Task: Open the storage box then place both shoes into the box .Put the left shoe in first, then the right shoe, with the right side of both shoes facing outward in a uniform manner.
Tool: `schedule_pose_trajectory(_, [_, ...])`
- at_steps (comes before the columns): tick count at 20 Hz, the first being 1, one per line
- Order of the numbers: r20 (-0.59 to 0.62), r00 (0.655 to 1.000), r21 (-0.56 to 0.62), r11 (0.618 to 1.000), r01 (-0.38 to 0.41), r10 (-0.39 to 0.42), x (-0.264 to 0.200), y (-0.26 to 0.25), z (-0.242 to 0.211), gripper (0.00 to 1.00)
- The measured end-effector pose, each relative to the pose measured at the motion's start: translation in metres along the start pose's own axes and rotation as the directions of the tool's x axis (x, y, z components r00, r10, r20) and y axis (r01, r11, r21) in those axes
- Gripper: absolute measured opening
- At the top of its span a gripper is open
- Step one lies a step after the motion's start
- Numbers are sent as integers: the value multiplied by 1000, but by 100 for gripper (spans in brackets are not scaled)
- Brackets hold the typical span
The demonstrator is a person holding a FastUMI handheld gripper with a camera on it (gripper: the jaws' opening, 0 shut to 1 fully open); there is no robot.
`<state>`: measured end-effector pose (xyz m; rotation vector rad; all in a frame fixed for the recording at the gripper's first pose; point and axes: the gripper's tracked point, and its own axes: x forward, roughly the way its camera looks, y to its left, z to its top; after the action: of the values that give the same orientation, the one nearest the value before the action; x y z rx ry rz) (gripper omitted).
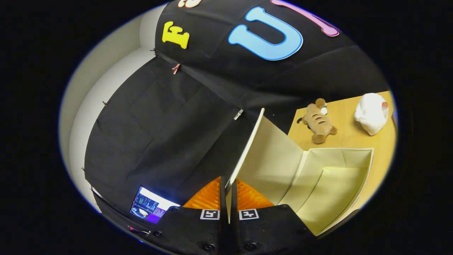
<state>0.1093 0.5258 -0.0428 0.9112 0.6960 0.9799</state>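
Two jaws of the gripper [228, 209] pinch the edge of the storage box's lid [247, 148], holding it raised. Just beyond the lid, the storage box [329, 184] lies open on the surface [345, 136]. Past the box sit a plush animal [318, 120] and a white bundle [371, 112].

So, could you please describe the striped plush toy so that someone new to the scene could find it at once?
Start at the wooden table, where the open cream storage box sits, its lid pinched in the shut tongs. Just beyond the box lies the plush toy. It is tan with dark stripes, unlike the plain white soft bundle beside it.
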Motion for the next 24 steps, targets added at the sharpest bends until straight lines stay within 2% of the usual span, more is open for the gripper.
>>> schedule_pose_trajectory(6, [-27, 999, -23, 999, 30, -30, 50, -3, -21, 8])
schedule_pose_trajectory(8, [-24, 998, -67, 996, 65, -66, 56, -7, -24, 14])
schedule_pose_trajectory(12, [-8, 993, -134, 984, 114, -116, 53, -19, -20, 50])
schedule_pose_trajectory(15, [11, 991, -180, 975, 131, -131, 47, -22, -15, 61])
schedule_pose_trajectory(18, [43, 992, -235, 964, 126, -119, 32, -16, -11, 65])
schedule_pose_trajectory(20, [50, 991, -266, 954, 134, -125, 26, -15, -11, 73])
schedule_pose_trajectory(23, [86, 986, -328, 931, 161, -140, 2, -13, -6, 76])
schedule_pose_trajectory(24, [93, 988, -331, 932, 146, -122, -8, -6, -6, 76])
